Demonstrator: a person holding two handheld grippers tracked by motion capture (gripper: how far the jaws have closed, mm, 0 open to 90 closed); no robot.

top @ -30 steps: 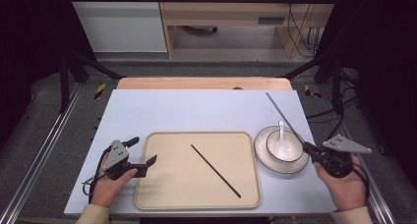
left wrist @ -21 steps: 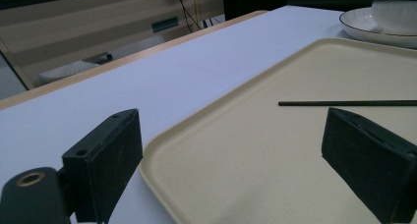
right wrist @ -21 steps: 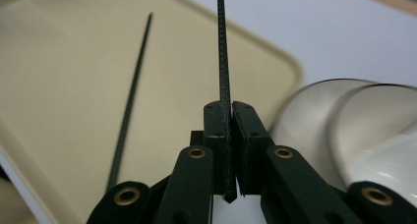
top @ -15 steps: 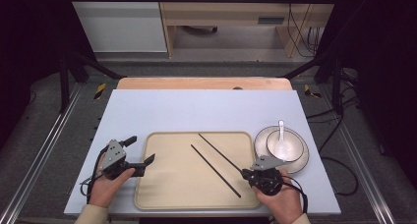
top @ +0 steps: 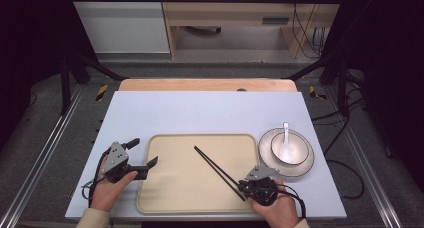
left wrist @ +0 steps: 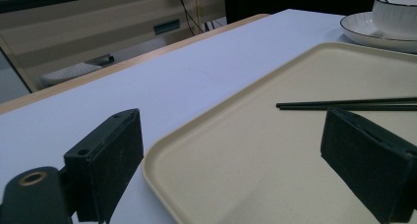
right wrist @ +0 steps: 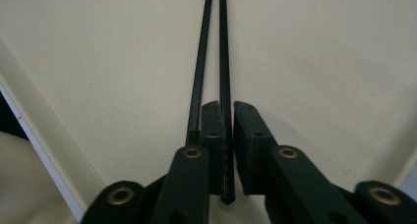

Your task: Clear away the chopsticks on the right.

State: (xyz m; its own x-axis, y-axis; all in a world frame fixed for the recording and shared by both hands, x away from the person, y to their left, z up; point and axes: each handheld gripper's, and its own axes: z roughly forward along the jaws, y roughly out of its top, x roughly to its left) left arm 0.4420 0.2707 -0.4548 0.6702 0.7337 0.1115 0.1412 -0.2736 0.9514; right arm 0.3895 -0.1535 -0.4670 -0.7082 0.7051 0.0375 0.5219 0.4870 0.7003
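A pale blue table top point(top: 210, 113) carries everything, with a strip of bare wood point(top: 207, 85) along its far edge and a light wooden cabinet point(top: 235, 13) on the floor beyond. Near the front edge lies a cream tray point(top: 175, 188), flat and rimmed. Two black chopsticks point(top: 215, 165) lie in it side by side, slanting from about the tray's middle toward its near right corner. Just right of the tray, apart from it, sits a white plate point(top: 300, 170) with a dark rim line; a white bowl point(top: 295, 144) stands on the plate, and a white spoon point(top: 286, 145) rests in the bowl with its handle pointing away from the person.

The left gripper point(top: 142, 159) is held in the left hand point(top: 107, 188) at the tray's left edge, jaws spread wide with nothing between them; one jaw hangs over the tray rim, the other over the table.

The right gripper point(top: 244, 189), in the right hand point(top: 277, 208), sits at the tray's near right corner. In the right gripper view its jaws are pinched onto the near end of one chopstick point(right wrist: 224, 62), while the other chopstick point(right wrist: 200, 62) lies just outside the left jaw, its end against it.
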